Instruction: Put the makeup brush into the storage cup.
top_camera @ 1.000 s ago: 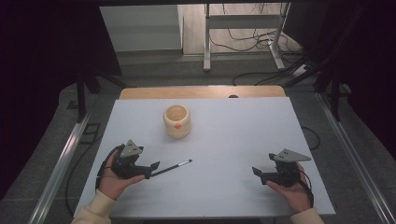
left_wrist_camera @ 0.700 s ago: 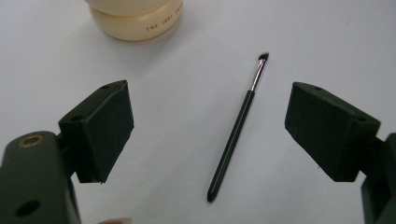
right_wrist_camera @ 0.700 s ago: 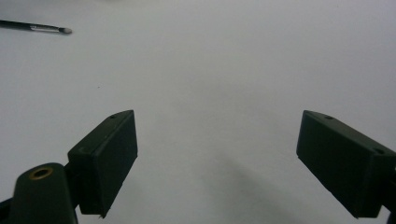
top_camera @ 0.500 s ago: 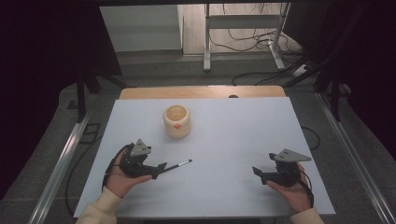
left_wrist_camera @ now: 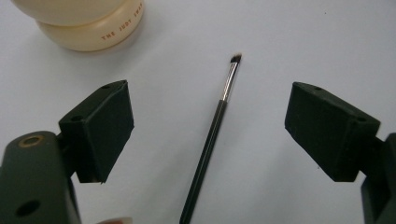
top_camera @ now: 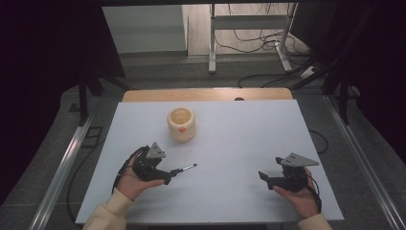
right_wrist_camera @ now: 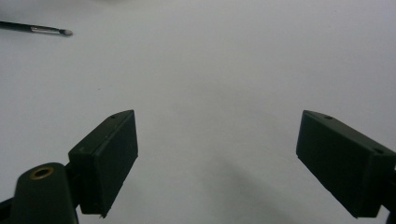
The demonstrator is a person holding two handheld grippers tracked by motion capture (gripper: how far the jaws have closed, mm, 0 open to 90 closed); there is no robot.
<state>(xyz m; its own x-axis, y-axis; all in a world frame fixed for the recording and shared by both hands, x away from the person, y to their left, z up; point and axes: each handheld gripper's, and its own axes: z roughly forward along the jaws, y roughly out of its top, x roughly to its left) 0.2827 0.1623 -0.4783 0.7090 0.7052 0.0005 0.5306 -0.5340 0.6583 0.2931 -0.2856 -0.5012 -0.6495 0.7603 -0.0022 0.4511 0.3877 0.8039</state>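
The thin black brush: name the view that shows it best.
The left gripper view. There the brush lies flat on the table between the open jaws, with dark bristles and metal ferrule plain. The high view shows it as a small thin stick at the left gripper; the right gripper view catches its tip end.

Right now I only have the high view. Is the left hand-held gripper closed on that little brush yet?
Observer: No. The left hand-held gripper is open, with the brush lying flat between its jaws, touching neither.
Operator: Which end points away from it?
Observer: The bristle tip, past a silver ferrule.
Operator: Anything written on the cream jar?
Observer: Yes, orange lettering on the jar, starting "THE".
Operator: And the right hand-held gripper?
Observer: The right hand-held gripper is open over bare table.
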